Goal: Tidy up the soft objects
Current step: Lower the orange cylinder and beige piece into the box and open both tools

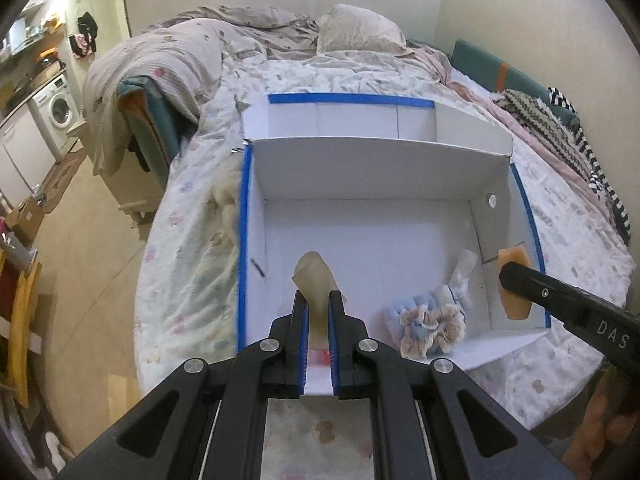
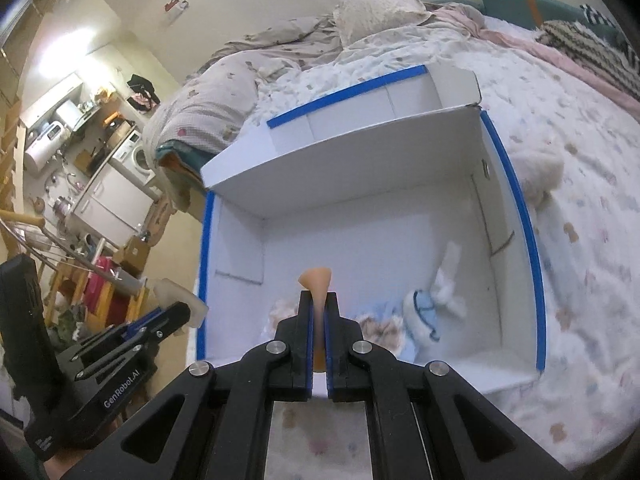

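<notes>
A white box [image 1: 376,172] with blue-taped edges lies open on the bed; it also shows in the right wrist view [image 2: 360,184]. Inside it lie a blue and white plush toy [image 1: 448,292] and a frilly scrunchie [image 1: 428,324]; the toy also shows in the right wrist view [image 2: 426,312]. My left gripper [image 1: 319,300] is shut on a pale beige soft piece [image 1: 314,276] above the box's near side. My right gripper [image 2: 319,300] is shut on an orange soft piece [image 2: 318,280] over the box. The right gripper also shows in the left wrist view [image 1: 516,280], at the box's right wall.
The bed [image 1: 188,248] has a patterned white cover, a rumpled quilt [image 1: 168,64] and a pillow [image 1: 356,28] at the far end. A fluffy cream item [image 2: 540,176] lies right of the box. A washing machine [image 1: 56,108] and cluttered shelves stand left, across bare floor.
</notes>
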Available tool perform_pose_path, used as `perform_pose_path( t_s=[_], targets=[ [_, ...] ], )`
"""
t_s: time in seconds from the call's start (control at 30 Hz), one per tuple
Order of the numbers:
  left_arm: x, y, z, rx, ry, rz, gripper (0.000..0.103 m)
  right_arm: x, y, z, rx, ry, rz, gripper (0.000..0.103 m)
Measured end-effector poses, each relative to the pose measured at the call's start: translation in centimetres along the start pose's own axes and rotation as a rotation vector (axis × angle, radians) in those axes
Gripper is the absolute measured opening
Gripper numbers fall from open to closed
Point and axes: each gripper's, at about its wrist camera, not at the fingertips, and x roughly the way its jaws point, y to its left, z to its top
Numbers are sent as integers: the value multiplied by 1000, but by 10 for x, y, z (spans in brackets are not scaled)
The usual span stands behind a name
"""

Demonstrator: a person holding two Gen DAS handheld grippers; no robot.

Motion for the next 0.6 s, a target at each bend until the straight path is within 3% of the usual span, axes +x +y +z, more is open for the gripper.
perform_pose_path(
  t_s=[0.37, 0.6],
  targets=[
    [65, -14, 0, -22, 76, -28, 8, 45, -21, -3, 51, 54, -4, 6],
    [86, -25, -5, 18, 104, -7, 8, 67, -25, -10, 41, 98, -25, 6]
  ],
)
